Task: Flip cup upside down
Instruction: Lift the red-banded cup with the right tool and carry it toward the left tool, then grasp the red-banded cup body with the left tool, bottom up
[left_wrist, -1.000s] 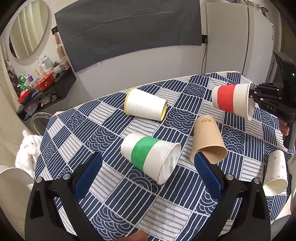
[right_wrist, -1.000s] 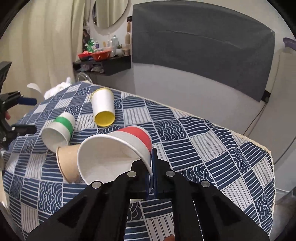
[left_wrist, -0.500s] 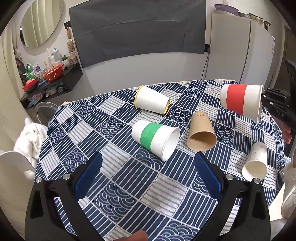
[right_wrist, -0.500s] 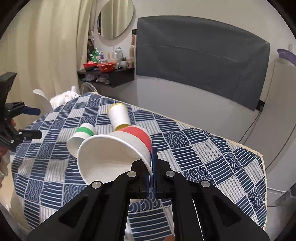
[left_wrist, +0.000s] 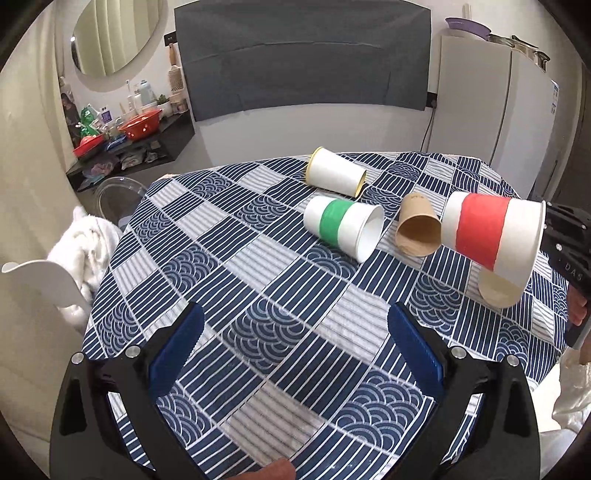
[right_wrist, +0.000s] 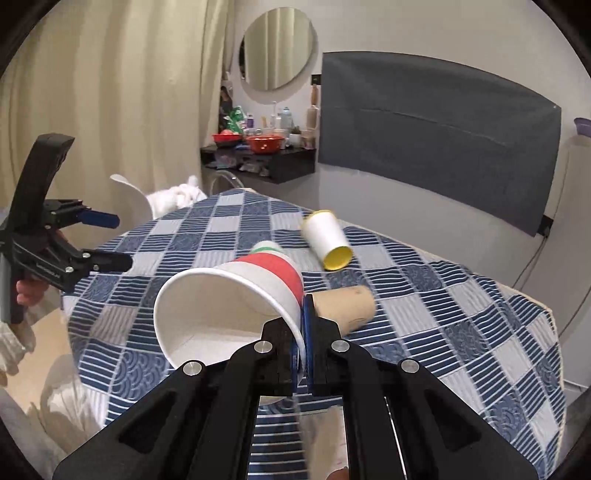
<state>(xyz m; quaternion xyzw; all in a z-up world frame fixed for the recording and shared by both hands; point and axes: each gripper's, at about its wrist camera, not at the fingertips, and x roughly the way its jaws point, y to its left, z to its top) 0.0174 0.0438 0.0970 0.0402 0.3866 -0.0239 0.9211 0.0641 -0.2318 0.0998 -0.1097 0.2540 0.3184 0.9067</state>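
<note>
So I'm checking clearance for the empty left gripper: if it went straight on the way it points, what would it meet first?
Probably the blue-and-white patterned tablecloth: the open left gripper tilts down toward bare cloth. Further along that line lies the green-banded white paper cup on its side, though depth is unclear.

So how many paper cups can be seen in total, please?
5. The red-banded cup is held off the table in the right jaws. The green-banded cup, yellow-rimmed cup and brown cup lie sideways. A fifth cup is partly hidden behind the red one.
</note>
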